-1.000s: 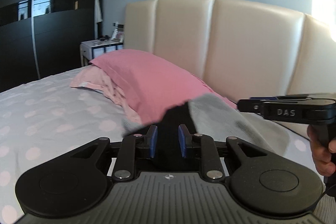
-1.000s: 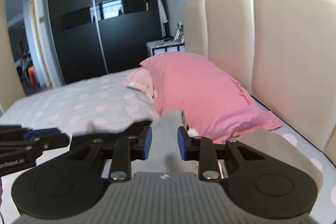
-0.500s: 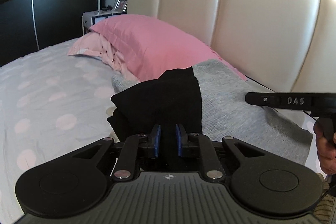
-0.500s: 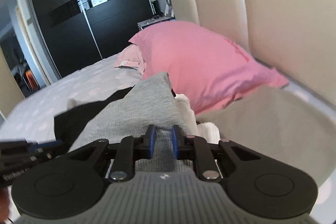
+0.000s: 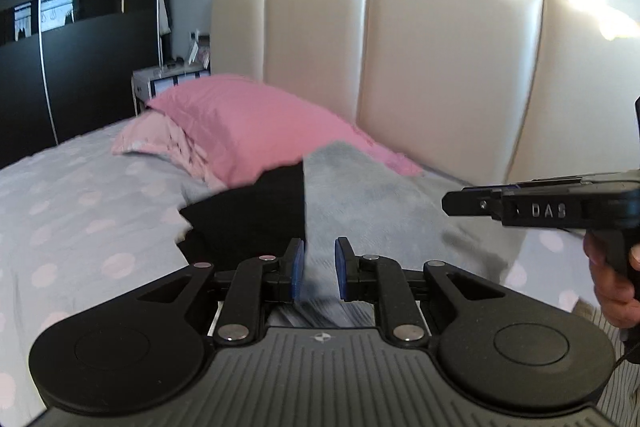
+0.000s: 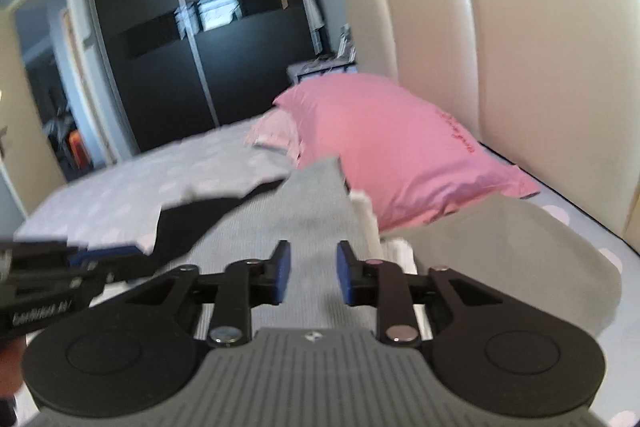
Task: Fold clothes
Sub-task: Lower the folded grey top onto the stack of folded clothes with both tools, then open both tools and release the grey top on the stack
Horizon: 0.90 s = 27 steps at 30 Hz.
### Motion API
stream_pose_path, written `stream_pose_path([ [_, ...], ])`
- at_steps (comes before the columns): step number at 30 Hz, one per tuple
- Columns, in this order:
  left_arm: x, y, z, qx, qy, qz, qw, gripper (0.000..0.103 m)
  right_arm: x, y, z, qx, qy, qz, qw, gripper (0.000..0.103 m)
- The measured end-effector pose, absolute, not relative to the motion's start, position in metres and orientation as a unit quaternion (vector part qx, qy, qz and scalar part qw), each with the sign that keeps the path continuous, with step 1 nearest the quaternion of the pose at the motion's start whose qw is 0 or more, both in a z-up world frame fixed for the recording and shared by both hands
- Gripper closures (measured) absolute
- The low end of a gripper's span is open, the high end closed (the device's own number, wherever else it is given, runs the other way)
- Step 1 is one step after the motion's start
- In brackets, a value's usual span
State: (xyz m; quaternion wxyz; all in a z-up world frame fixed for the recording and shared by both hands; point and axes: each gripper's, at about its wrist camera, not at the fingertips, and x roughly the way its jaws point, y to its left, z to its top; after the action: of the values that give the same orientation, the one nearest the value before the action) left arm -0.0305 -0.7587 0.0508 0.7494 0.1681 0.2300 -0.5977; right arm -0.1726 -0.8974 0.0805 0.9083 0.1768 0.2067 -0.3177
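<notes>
Left gripper [image 5: 317,269]: jaws narrow, having closed a little within the last second. The grey-and-black garment [image 5: 360,195] is seen in the gap between the blue pads. Whether it is pinched cannot be told.

Right gripper [image 6: 310,277]: same narrow gap, same slight closing. Grey cloth fills the gap and spreads out under both fingers. Grip not confirmed either.

Change: a second ago the garment's edge was held up in front of the pink pillow [image 5: 256,131]; now it is lowered, with its far end down on the spotted sheet [image 5: 80,211] just short of the pillow. A fold is judged as being laid down, with release next.

Left view only: the right gripper from the side, the hand [image 5: 612,275] on its handle and the black half's outline. Right view only: a beige-grey cloth [image 6: 520,247] and something white [image 6: 364,205] beside the garment.
</notes>
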Motion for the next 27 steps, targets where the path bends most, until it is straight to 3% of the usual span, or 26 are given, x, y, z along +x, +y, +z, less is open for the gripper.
stream_pose_path([
  [6, -0.022, -0.759, 0.035, 0.171, 0.268, -0.572, 0.756, 0.091, -0.187, -0.894, 0.049, 0.201, 0.238, -0.346, 0.885, 0.090],
  [12, -0.028, -0.731, 0.061, 0.167, 0.259, -0.553, 0.774, 0.090, -0.217, -0.876, 0.065, 0.210, 0.220, -0.370, 0.878, 0.083],
  [23, -0.087, -0.633, 0.135, 0.180, 0.193, -0.545, 0.796, 0.077, -0.251, -0.772, 0.145, 0.208, 0.184, -0.336, 0.900, 0.045],
  [27, -0.112, -0.597, 0.155, 0.191, 0.178, -0.539, 0.801, 0.058, -0.261, -0.723, 0.169, 0.197, 0.179, -0.348, 0.899, 0.036],
])
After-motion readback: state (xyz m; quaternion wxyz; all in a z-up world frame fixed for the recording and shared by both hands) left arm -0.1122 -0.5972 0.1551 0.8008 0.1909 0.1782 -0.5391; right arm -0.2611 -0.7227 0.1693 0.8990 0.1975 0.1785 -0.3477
